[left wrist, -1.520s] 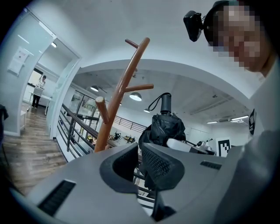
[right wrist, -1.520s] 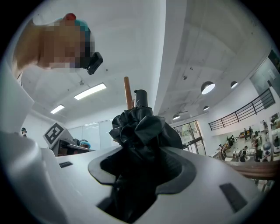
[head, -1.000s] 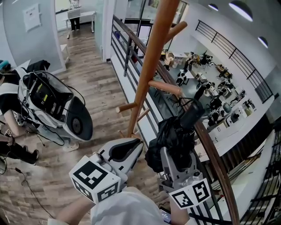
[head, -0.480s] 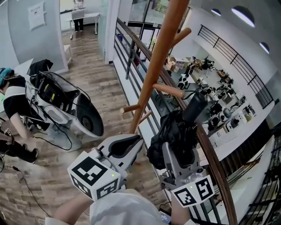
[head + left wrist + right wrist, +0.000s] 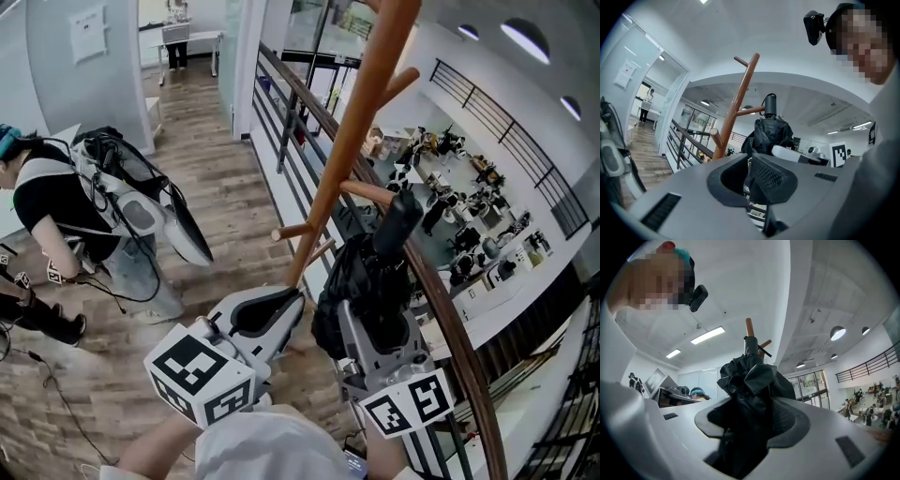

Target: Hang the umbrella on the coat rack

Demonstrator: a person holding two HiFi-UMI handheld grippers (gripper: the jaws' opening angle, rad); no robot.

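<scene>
Bending over at the far left of the head view, a person (image 5: 45, 202) handles a white and black casing (image 5: 141, 208) on the wood floor (image 5: 220, 192).

Right of them, low in the frame, the left gripper (image 5: 292, 304) points up-frame toward the foot of the rack (image 5: 345, 155). In its own view the left gripper (image 5: 751, 164) has its jaws drawn together. Only a thin slit shows low down, and nothing is between them.

The rack is a wooden pole leaning up through the middle of the head view, with pegs branching off both sides. One peg (image 5: 367, 191) sticks out to the right.

Just right of the pole is the umbrella (image 5: 361, 281), black and folded, its cloth loosely bunched. Its long axis runs along the jaws of the right gripper (image 5: 380, 317), away from the person holding it and slightly upward. The stubby cylinder end (image 5: 395, 223) leads and the bunched cloth sits nearer the gripper. That end reaches the right-hand peg from below. Whether it touches the wood cannot be told. From the left gripper view the same end (image 5: 769, 105) sits at the tip of the peg (image 5: 751, 111).

In its own view the right gripper (image 5: 750, 425) has its jaws set wide, closed on the umbrella (image 5: 751, 380), with cloth filling the gap between the pads.

Further right a rail (image 5: 448, 323) runs diagonally, and beyond it lies a lower hall (image 5: 473, 220) crowded with equipment.
</scene>
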